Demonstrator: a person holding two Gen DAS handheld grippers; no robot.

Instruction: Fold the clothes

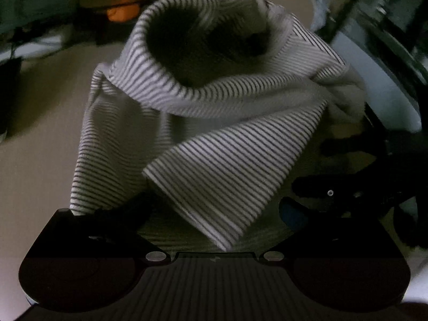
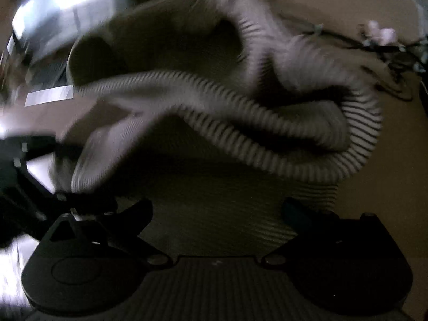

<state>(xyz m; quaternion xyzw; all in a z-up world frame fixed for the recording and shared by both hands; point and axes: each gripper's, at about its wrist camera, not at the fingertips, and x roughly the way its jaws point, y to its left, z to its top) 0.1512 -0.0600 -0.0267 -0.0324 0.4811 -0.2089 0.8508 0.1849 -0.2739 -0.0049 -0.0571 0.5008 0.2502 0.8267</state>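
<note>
1. The shirt [image 1: 214, 123], white with thin dark stripes, lies bunched on the desk [image 1: 40, 139], just ahead of both grippers. A rolled fold arches over a dark hollow, and a flat flap slopes down toward the left gripper [image 1: 214, 214].
2. It looks light and limp. I judge it will sag, drape and slide on itself rather than hold a crease, so a lift by one point would likely leave the rest trailing.
3. Best holds, in my view: the hemmed edge of the flap nearest the left gripper, and the thick rolled rim [image 2: 240, 123] in front of the right gripper [image 2: 216, 214]. Both are doubled cloth, easier to pinch than a flat single layer.
4. Left gripper: jaws spread wide, nothing between them, cloth lying under and ahead of the tips.
5. Right gripper: jaws also wide apart and empty; the view is blurred, so fine contact is unclear.
6. The grippers sit close together, each visible at the other's side.
7. Bare desk opens to the left of the shirt. The far edge carries dark clutter and cables [image 2: 396, 48], so spreading toward it looks tight.
</note>
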